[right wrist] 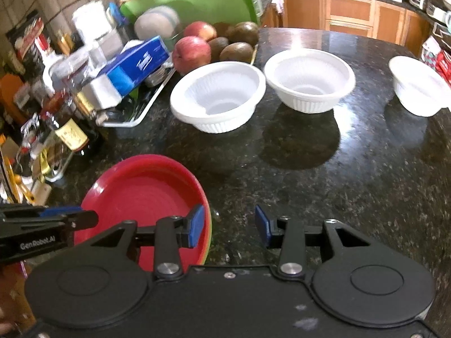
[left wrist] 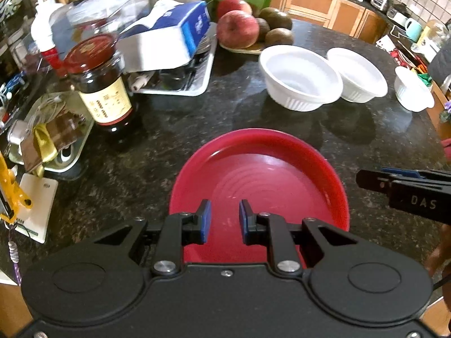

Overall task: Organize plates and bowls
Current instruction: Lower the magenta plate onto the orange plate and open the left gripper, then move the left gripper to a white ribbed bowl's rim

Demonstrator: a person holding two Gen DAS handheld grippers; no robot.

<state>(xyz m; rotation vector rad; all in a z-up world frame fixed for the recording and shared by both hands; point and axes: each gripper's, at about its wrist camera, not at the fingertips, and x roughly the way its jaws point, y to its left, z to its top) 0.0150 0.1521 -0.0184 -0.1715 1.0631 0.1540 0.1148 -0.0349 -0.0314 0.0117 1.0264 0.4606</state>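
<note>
Left tongs: released, empty, above red plates' ribbed glossy centre.
Right tongs: released, straddling stack's right rim.
Bowls: three white, fluted, beyond the tongs.
Room: bare speckled desk rightward.

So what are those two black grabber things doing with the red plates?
A person is tidying plates and bowls on a dark stone counter with a grabber in each hand. The left gripper hovers over the red plates with its jaws a little apart and nothing between them. The right gripper is open at the stack's right edge, gripping nothing. Three white bowls stand separately further back, not stacked.
</note>
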